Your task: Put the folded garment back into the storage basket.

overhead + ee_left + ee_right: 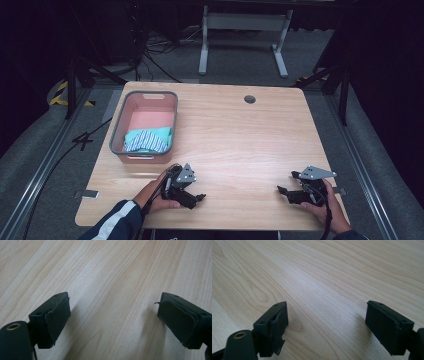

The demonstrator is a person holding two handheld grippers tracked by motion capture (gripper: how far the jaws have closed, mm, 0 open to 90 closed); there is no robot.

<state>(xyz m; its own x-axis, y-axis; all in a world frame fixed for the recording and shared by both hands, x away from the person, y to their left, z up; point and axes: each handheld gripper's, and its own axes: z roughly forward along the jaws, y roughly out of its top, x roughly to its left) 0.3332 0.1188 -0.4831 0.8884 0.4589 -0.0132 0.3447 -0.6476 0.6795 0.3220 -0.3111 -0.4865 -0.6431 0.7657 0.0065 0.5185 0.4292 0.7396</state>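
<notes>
The left gripper (199,196) rests low over the near edge of the table (240,135), jaws wide apart with only bare wood between them. The right gripper (283,190) sits well apart near the right corner, jaws equally spread and empty. Just beyond the left gripper stands a basket (118,131) holding a striped cloth (147,140). Nothing lies between the grippers.

The light wooden rectangular counter (240,135) is seen whole from above and from the person's side, looking forward and down. Its bare grain (107,277) is viewed very close and low between black jaws in both gripper views (324,277).
</notes>
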